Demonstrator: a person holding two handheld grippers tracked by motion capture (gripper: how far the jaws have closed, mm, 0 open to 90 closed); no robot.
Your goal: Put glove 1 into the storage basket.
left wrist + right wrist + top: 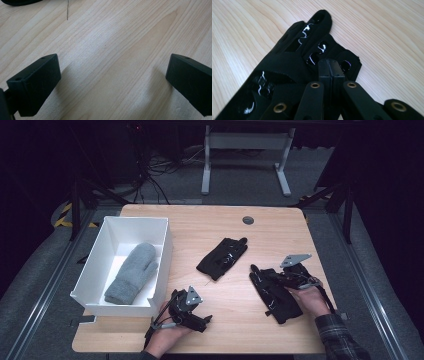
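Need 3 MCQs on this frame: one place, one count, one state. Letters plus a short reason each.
1. Where does the grey mitten lie?
A. on the bare table
B. in the white box
C. on the floor

2. How many black gloves are on the table?
A. one
B. two
C. three

3. How do the left hand-held gripper jaws stand?
A. wide apart over bare wood
B. shut on a glove
C. shut on the mitten

Answers:
1 B, the box walls surround the mitten.
2 B, one black glove at mid-table, another black glove under the right hand-held gripper.
3 A, wood grain shows between the jaws.
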